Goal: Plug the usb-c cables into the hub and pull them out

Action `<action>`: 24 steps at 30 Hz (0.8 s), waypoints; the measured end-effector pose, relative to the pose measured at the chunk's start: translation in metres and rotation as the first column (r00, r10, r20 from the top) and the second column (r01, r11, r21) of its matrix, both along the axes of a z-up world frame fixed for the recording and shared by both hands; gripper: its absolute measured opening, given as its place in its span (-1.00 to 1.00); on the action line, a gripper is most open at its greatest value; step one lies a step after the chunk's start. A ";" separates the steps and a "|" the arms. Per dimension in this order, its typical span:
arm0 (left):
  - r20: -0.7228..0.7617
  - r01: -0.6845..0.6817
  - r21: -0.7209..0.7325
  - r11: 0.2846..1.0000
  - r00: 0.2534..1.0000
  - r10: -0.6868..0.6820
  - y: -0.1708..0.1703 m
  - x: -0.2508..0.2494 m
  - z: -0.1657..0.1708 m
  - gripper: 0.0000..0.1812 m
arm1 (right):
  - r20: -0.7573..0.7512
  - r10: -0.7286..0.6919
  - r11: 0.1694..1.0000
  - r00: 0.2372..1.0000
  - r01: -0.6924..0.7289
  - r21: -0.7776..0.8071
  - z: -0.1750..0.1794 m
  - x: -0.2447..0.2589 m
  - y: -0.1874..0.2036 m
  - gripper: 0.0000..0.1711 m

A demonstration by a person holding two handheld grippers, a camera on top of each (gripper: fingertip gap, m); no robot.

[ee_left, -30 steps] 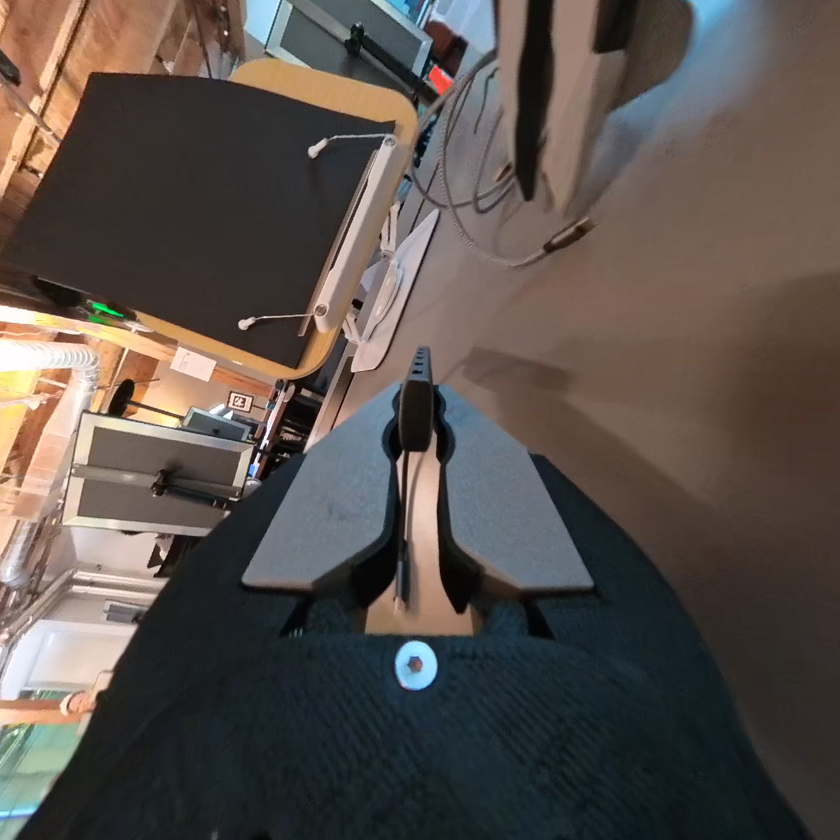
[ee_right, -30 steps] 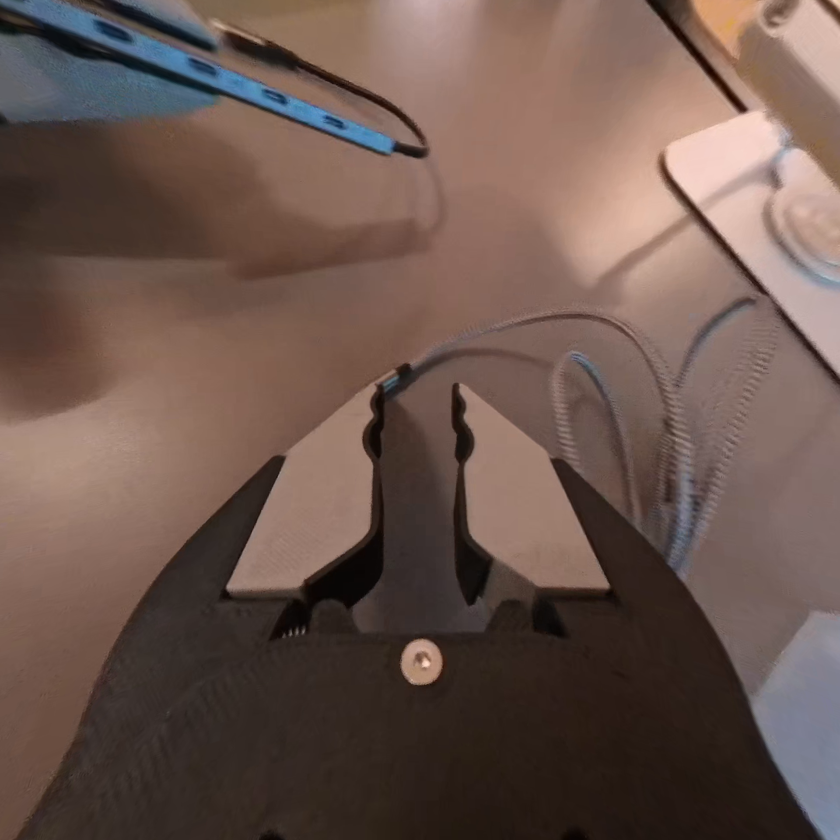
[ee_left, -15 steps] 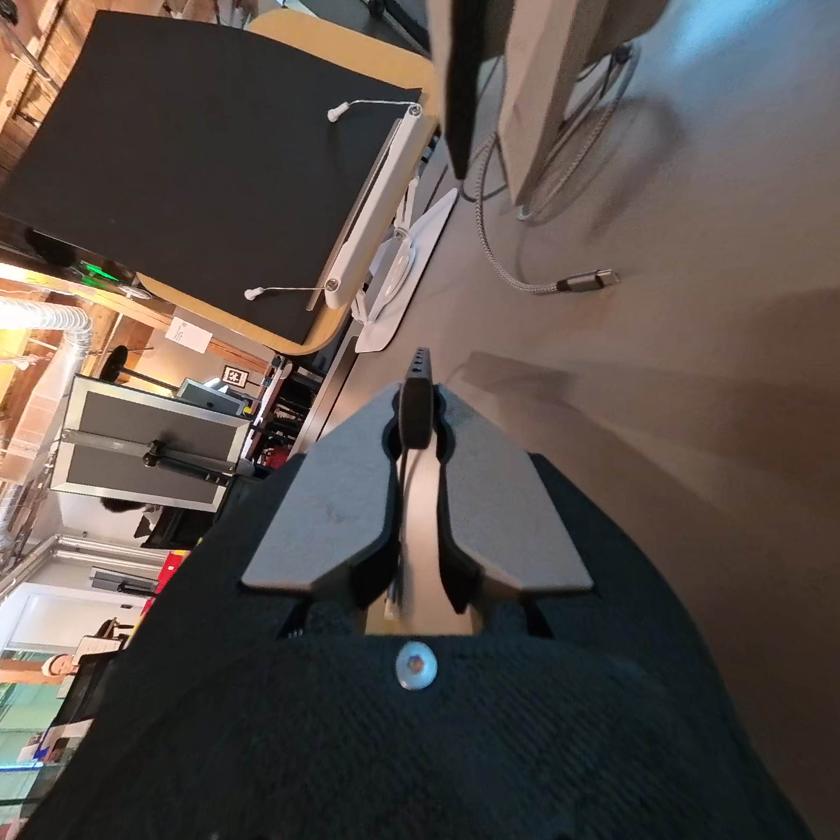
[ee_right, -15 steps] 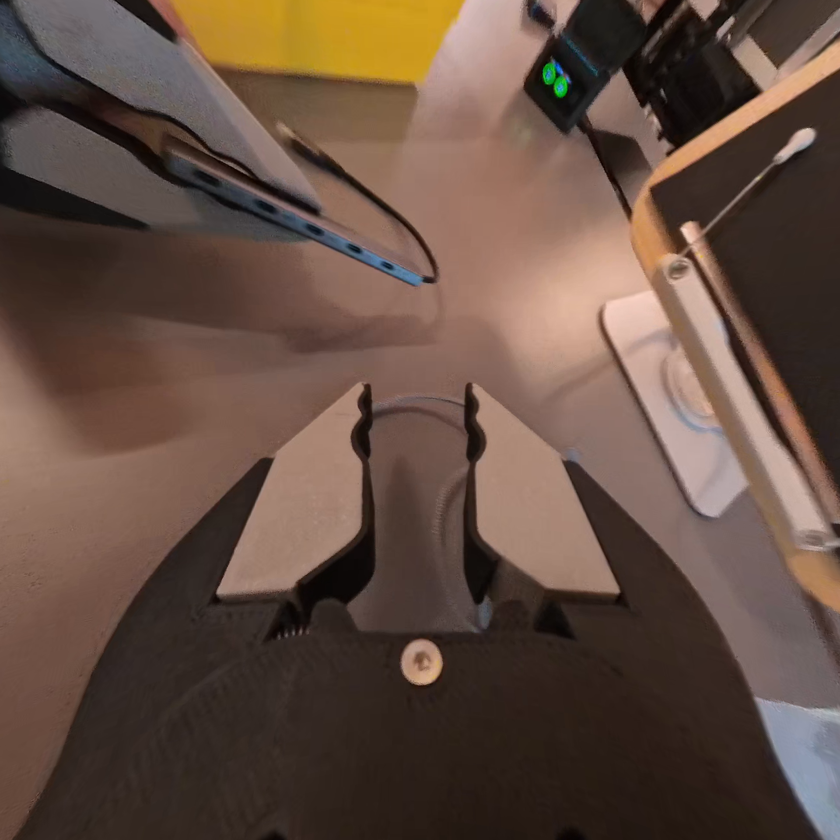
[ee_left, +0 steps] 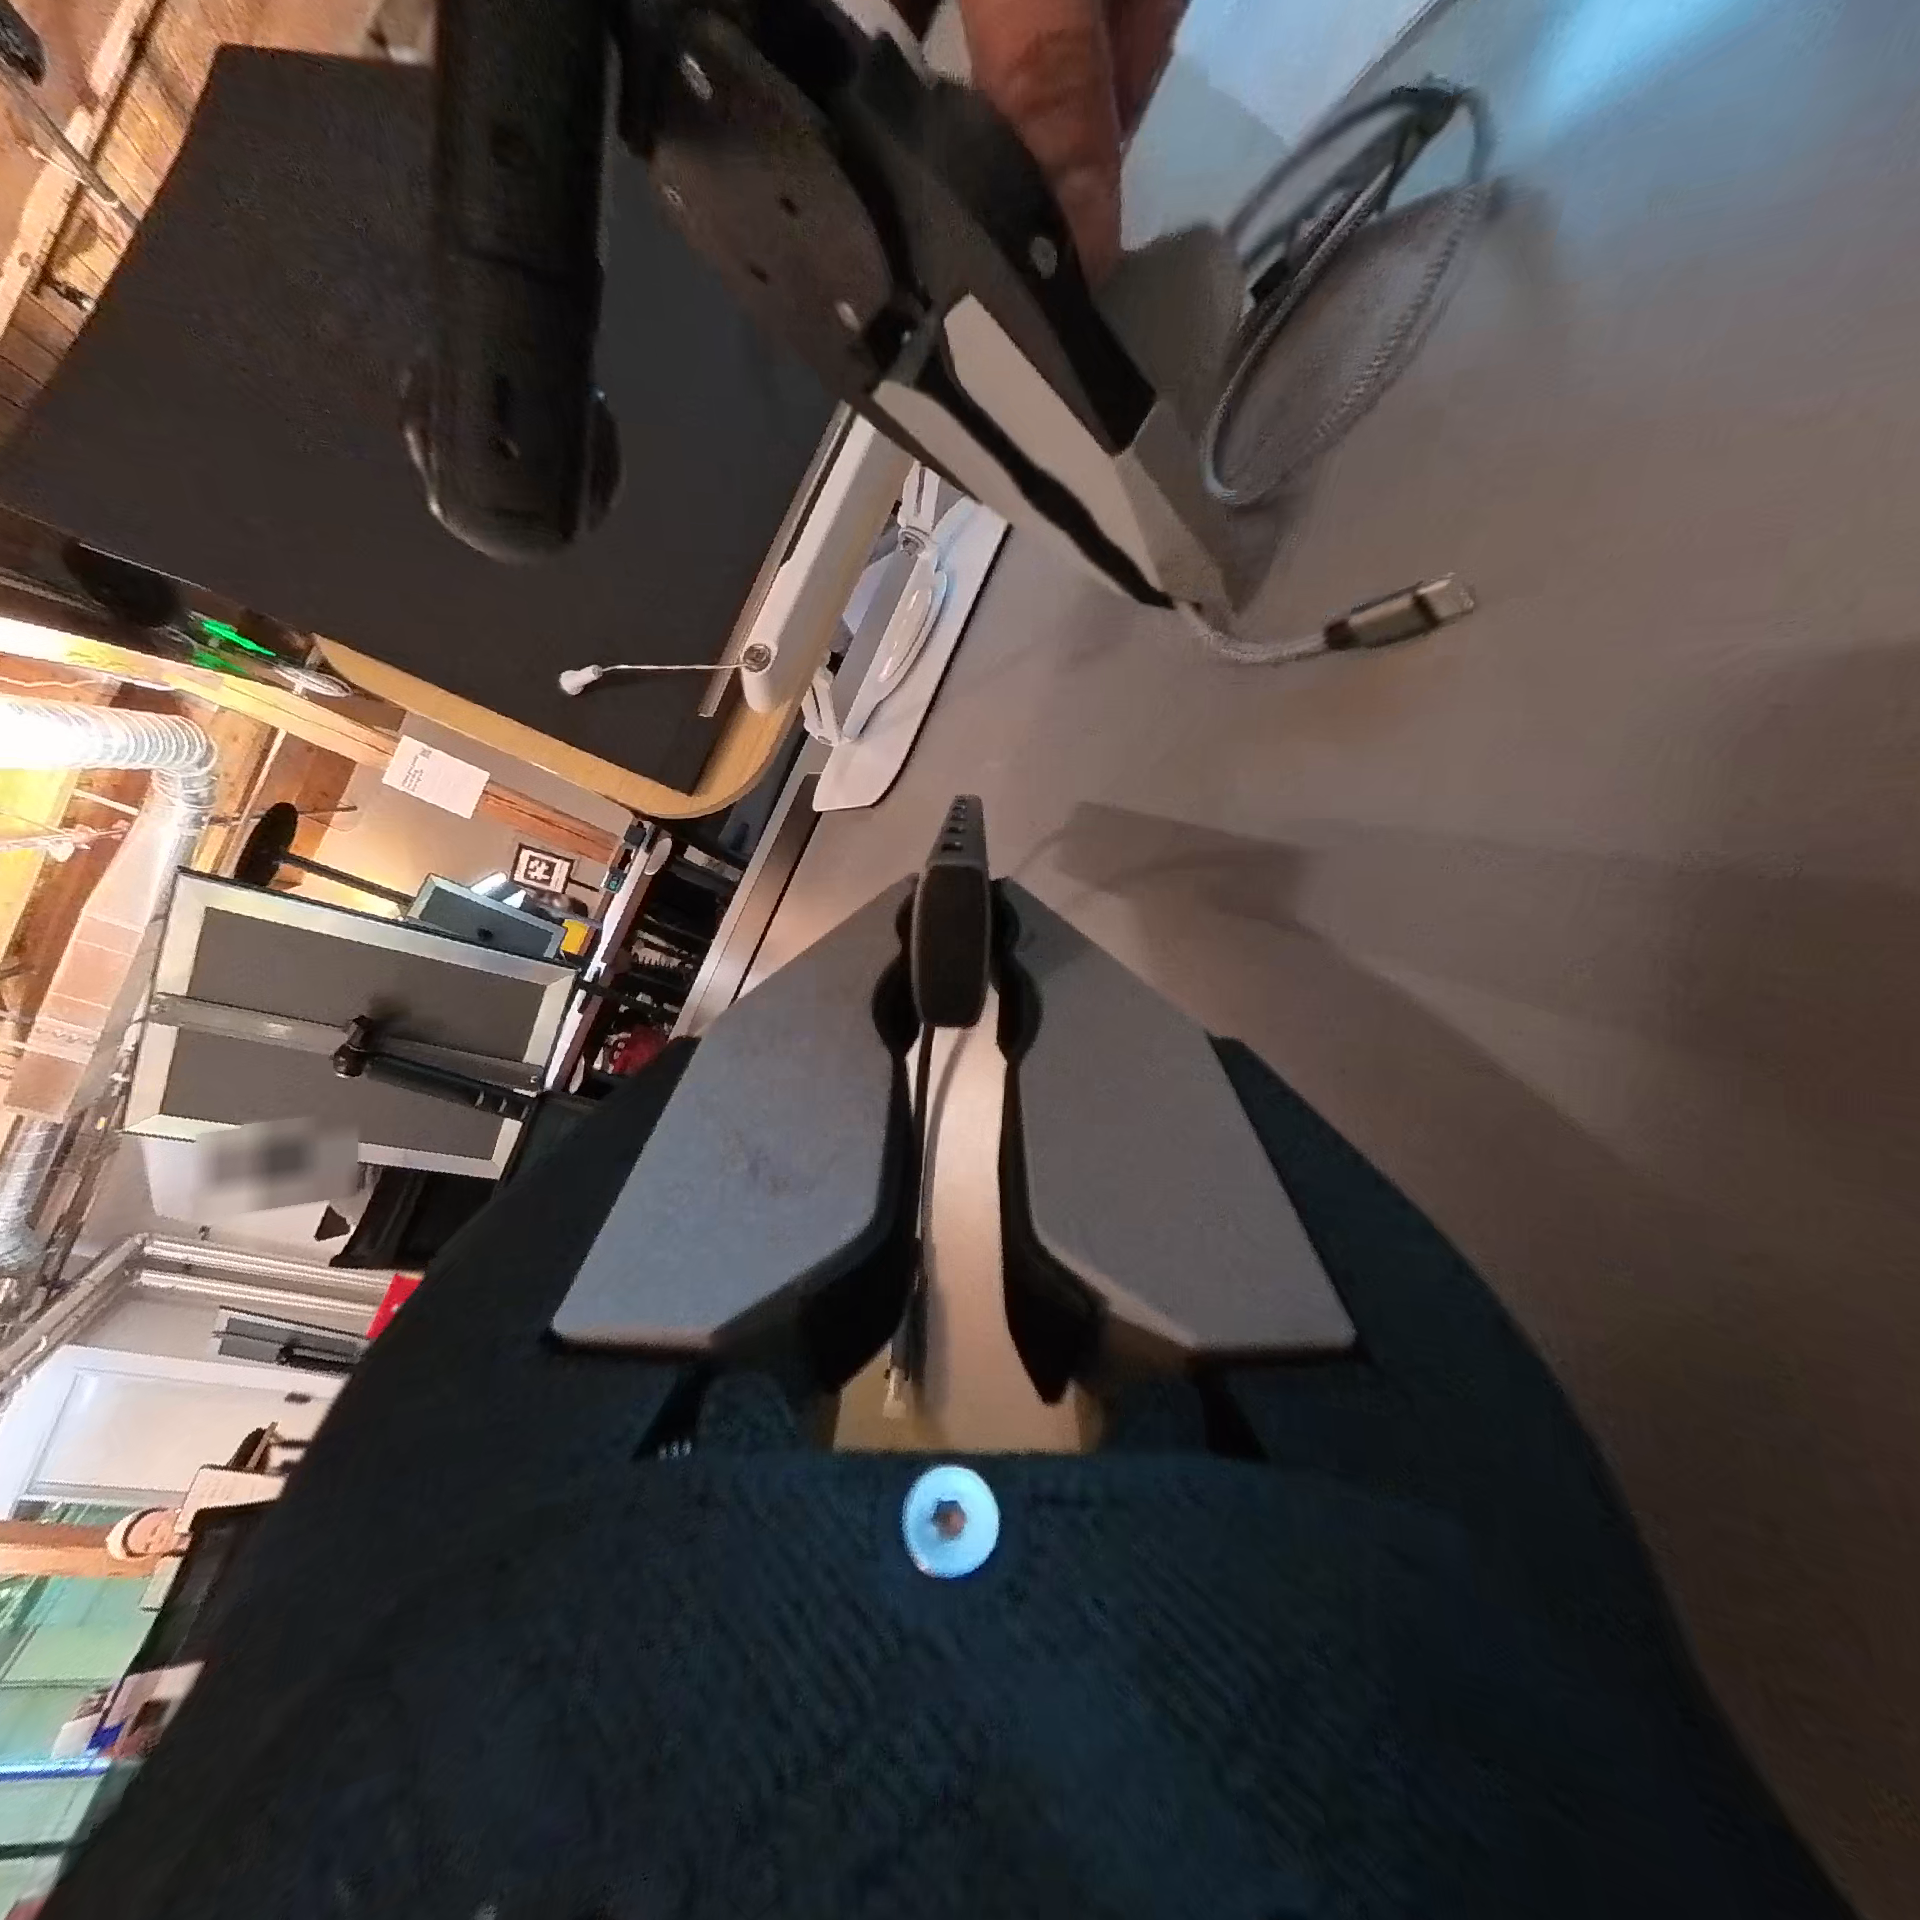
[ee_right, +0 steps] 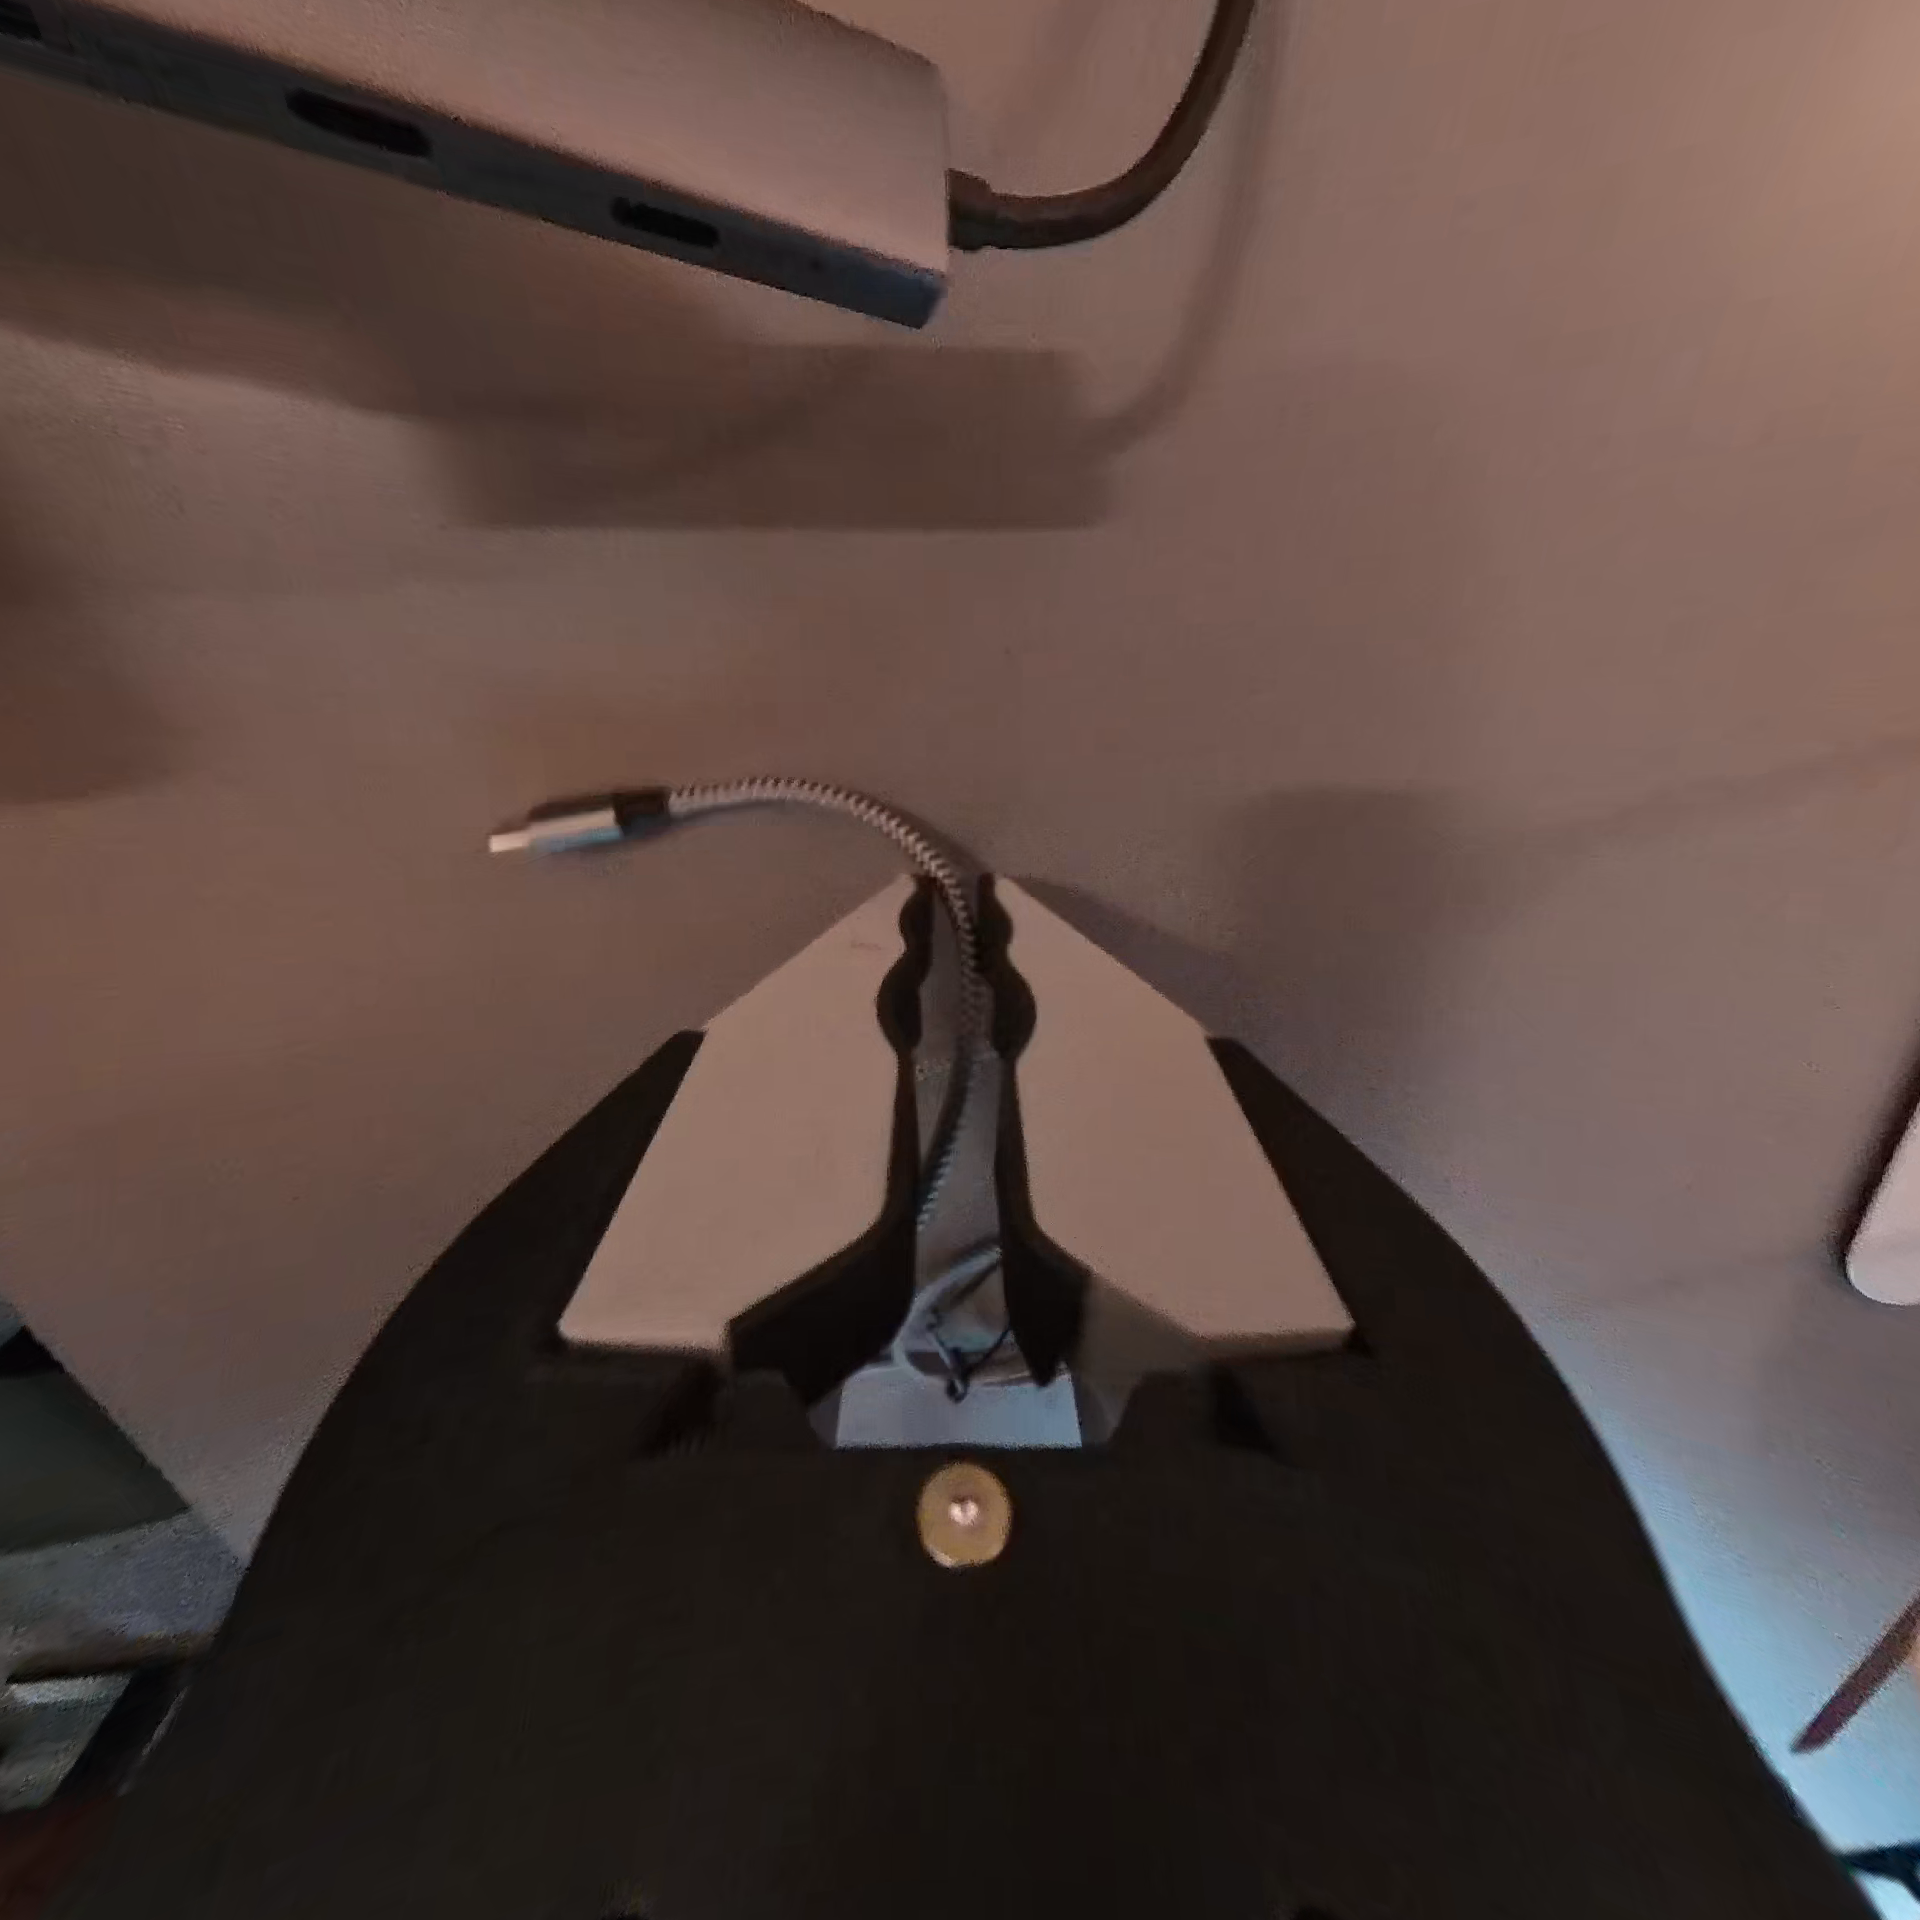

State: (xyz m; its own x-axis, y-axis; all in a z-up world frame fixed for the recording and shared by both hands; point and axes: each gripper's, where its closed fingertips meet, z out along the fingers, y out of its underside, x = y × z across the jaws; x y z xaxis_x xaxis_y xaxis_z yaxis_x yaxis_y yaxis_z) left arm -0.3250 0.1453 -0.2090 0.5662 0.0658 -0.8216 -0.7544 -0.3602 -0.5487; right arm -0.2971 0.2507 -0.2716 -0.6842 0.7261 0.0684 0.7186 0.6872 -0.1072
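My left gripper [ee_left: 951, 904] is shut on the slim dark USB hub [ee_left: 948, 935], seen edge-on with its port row pointing away. In the right wrist view the hub [ee_right: 623, 156] hangs above the table at the top left, its dark lead [ee_right: 1122, 197] curling off its right end. My right gripper [ee_right: 951, 883] is shut on a braided grey USB-C cable [ee_right: 883, 805] a short way behind its silver plug [ee_right: 577, 826], which points left, apart from the hub. In the left wrist view the right gripper [ee_left: 1195, 561] is low over the table, with the plug [ee_left: 1403, 618] beside it.
More braided cable lies coiled [ee_left: 1340, 343] on the grey table [ee_right: 1351, 623] behind the right gripper. A black panel with a wooden edge [ee_left: 312, 364] and a white stand base [ee_left: 894, 665] stand at the table's far side. A person's hand [ee_left: 1049, 104] holds the right gripper. The grippers' ends are close to 12 cm from one another.
My right gripper, open before, has come down and shut on the braided cable behind the plug. The left gripper still holds the hub in the same way.
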 end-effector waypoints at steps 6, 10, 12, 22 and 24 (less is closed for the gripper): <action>0.032 -0.002 0.033 0.999 0.999 0.001 -0.002 -0.002 0.006 -0.91 | -0.373 -0.133 0.990 0.918 0.108 -0.086 0.060 -0.027 0.006 -1.00; 0.058 -0.052 0.027 0.998 0.997 0.051 -0.003 -0.012 0.005 -0.91 | -0.653 -0.247 0.968 0.716 0.210 -0.137 0.095 -0.008 0.009 -1.00; 0.078 -0.082 0.013 0.997 0.994 0.080 -0.003 -0.018 0.002 -0.91 | -0.716 -0.253 0.955 0.651 0.288 -0.076 0.087 0.011 0.015 -1.00; 0.032 -0.120 -0.040 0.992 0.992 0.122 -0.003 -0.021 -0.009 -0.91 | -0.711 -0.153 0.940 0.686 0.323 0.110 0.010 0.085 -0.032 -0.89; 0.042 -0.120 -0.044 0.992 0.992 0.122 -0.002 -0.022 -0.010 -0.91 | -0.703 -0.161 0.948 0.693 0.306 0.085 0.006 0.093 -0.039 -0.92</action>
